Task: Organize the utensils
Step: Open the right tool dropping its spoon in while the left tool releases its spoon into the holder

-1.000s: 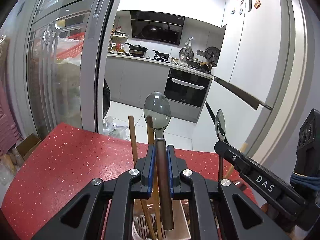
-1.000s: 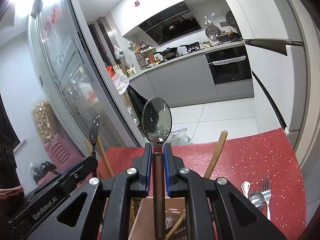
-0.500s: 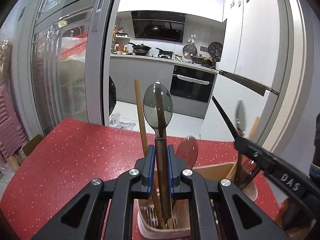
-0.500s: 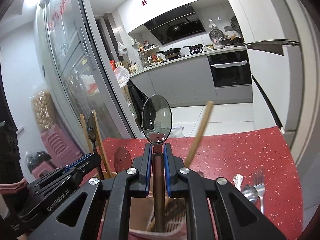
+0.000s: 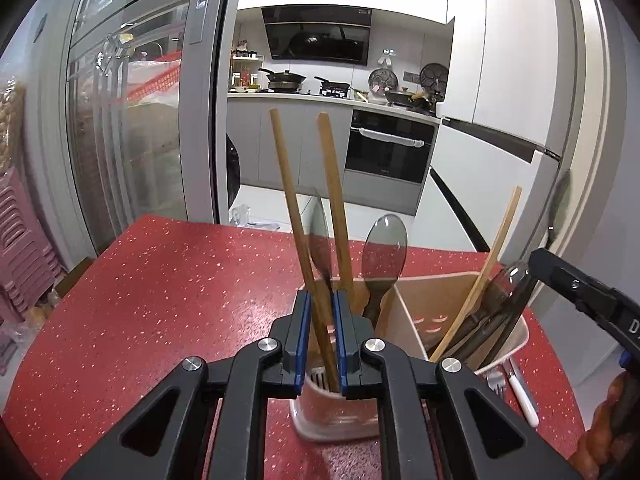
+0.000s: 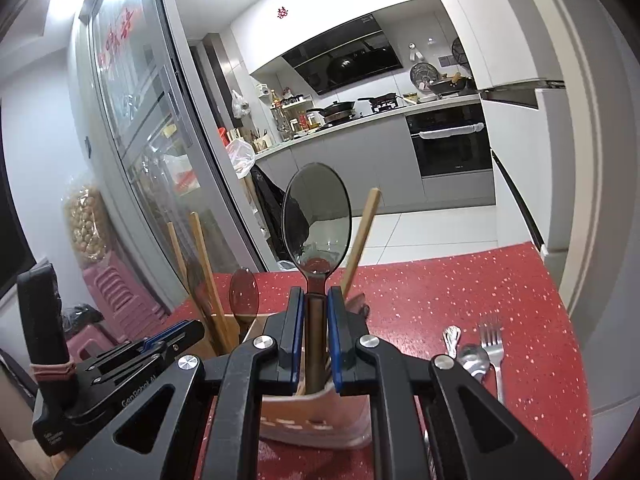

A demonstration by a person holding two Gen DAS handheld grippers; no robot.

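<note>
Spoons are going into our holder [image 5: 404,312]: right tool [image 6: 316,340] clamps one [image 6: 317,224], left tool [image 5: 318,340] gapes; fork [image 6: 491,344] remains beside it on the counter [image 6: 460,284]

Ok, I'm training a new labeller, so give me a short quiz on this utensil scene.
1. True or false: the fork stands in the holder.
2. What does the right gripper have between its fingers? A) spoon B) fork C) chopstick
3. How many chopsticks stand in the holder? ___
Key: 1 false, it lies on the table; 2 A; 3 three.
</note>
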